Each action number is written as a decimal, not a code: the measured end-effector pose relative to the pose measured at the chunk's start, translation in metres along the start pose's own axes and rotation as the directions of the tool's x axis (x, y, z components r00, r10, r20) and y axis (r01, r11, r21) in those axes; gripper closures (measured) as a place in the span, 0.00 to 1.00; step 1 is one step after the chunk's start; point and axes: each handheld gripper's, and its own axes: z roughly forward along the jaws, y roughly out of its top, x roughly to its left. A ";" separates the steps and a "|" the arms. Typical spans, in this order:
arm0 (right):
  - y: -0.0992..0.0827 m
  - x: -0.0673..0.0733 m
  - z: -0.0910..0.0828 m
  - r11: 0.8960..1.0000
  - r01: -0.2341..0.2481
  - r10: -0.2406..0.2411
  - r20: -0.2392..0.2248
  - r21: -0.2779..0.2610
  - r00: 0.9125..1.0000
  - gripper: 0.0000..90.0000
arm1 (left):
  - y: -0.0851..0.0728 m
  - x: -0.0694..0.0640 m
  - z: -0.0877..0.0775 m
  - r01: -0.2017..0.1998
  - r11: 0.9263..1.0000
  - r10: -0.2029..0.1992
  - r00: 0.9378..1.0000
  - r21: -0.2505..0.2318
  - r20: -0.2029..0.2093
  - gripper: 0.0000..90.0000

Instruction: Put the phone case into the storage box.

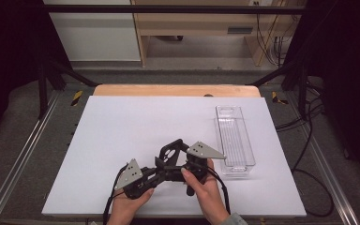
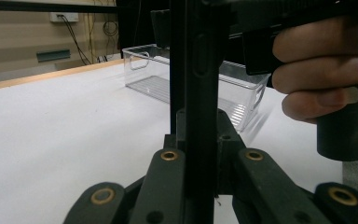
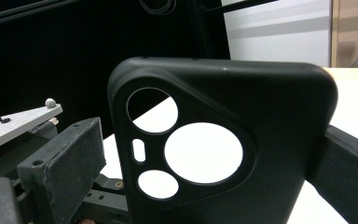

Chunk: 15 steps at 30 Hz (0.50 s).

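White tabletop (image 1: 122, 140) w/ a wood edge at the back, dark curtains both sides. Clear plastic bin (image 1: 234, 138) sits on the right side of the table. Both hands are close together near the front edge. Left gripper (image 1: 161, 172) and right gripper (image 1: 180, 152) meet on a black phone case (image 3: 223, 154), camera cutouts showing. It stands edge-on between the left jaws, which look clamped on it. Right jaws flank it too, can't tell if they're squeezing.

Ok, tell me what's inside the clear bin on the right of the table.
The clear bin looks empty: only its ribbed floor shows through. In the left gripper view the phone case covers its middle, so that part there is hidden.
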 end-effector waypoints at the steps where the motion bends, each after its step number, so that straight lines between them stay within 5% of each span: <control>1: 0.000 0.000 0.000 1.000 0.000 0.000 0.000 0.001 1.000 0.04 | 0.000 0.000 0.000 0.000 1.000 0.000 1.000 0.000 0.001 0.94; 15: -0.003 0.001 0.002 1.000 -0.001 0.001 -0.002 0.008 1.000 0.03 | 0.001 -0.003 0.001 0.004 1.000 -0.004 1.000 -0.002 0.013 0.94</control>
